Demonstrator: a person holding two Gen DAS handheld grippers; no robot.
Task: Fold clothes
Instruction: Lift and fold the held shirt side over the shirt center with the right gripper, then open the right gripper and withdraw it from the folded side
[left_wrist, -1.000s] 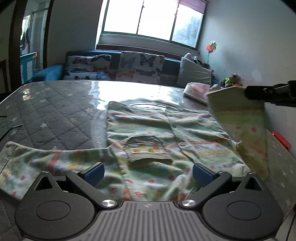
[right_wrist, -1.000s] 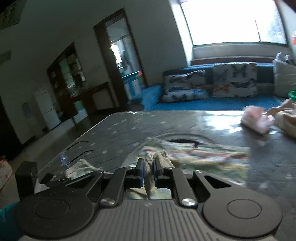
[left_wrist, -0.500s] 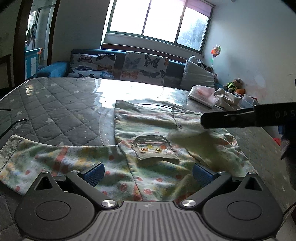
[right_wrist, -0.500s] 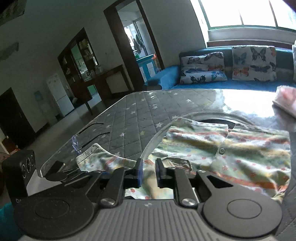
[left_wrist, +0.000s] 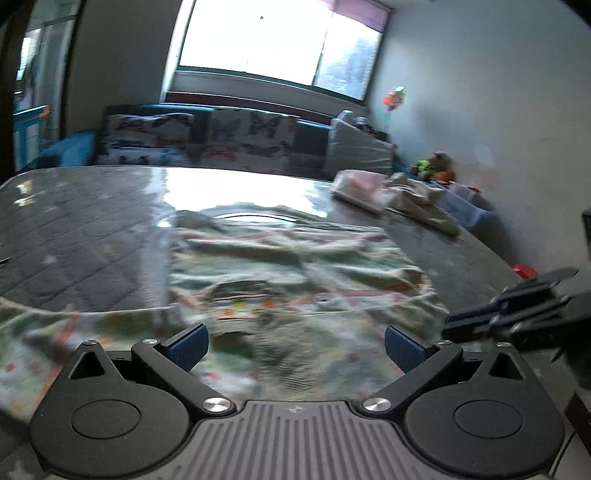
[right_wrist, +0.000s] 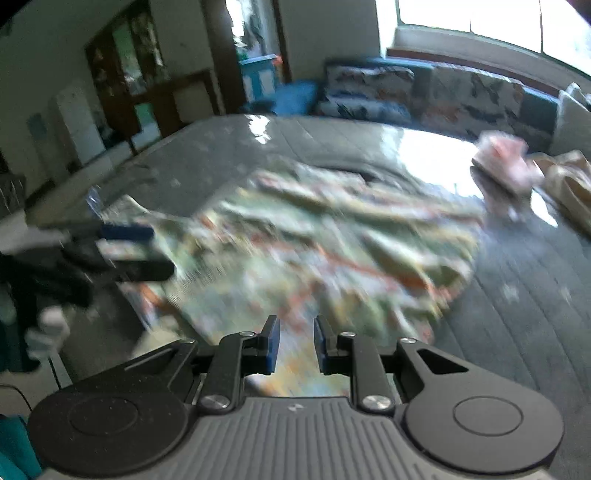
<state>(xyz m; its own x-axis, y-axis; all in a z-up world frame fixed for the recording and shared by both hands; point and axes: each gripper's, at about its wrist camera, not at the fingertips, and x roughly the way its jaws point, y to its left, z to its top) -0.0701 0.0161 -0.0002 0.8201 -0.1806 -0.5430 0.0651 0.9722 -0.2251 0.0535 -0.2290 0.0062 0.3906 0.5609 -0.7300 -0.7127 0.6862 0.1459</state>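
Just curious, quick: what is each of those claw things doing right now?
Left gripper: open, holding nothing.
Right gripper: jaws opening, nothing gripped, above the shirt.

Shirt (left_wrist: 288, 266): soft printed cloth, rumpled; table cover (left_wrist: 85, 229): quilted, glossy (window glare); left gripper (left_wrist: 293, 343): matt black plastic, blue ribbed pads, bright metal screws.

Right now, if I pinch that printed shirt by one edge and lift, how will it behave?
The printed shirt will probably droop: it lies flat and wrinkled. It looks thin, so likely light. On the glossy table cover it may slide when pushed.
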